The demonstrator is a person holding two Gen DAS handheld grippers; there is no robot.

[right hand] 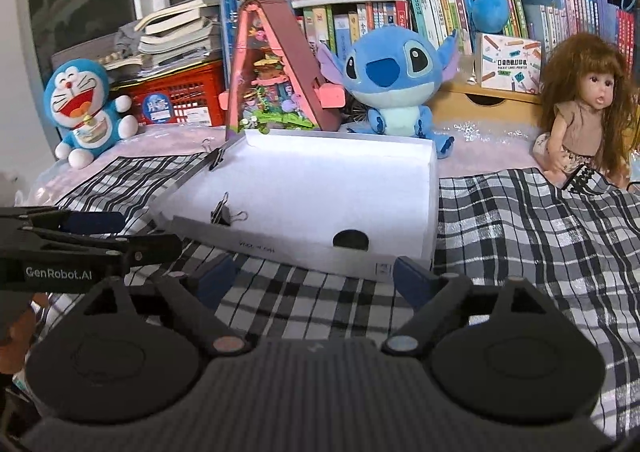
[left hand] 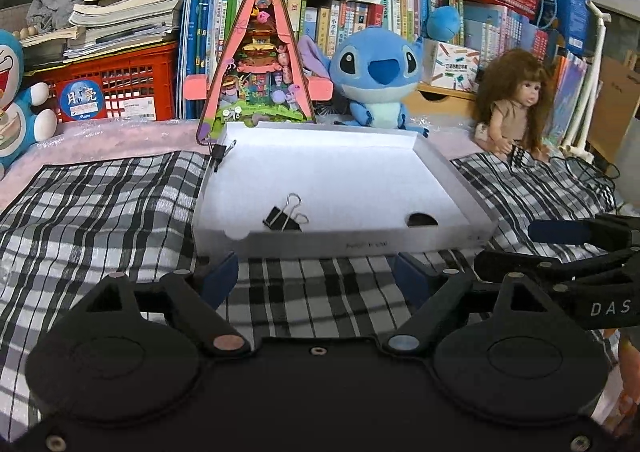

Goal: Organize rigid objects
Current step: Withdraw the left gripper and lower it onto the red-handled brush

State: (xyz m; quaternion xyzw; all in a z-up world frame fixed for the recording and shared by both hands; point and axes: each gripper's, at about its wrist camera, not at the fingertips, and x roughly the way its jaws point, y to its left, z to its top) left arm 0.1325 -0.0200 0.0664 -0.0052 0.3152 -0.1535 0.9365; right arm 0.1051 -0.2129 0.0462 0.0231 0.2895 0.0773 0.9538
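Now 2 binder clips (left hand: 285,216) — box (left hand: 440,171) rim.

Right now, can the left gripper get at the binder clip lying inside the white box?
Probably yes. The left gripper is open and empty, the binder clip lies just past the white box's low front wall, and nothing sits between.

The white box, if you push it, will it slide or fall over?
The white box would probably slide, not tip: it sits low and wide on the checked cloth. It looks like thin card, so likely light. The cloth might bunch up under it. The binder clip on its front wall should ride along.
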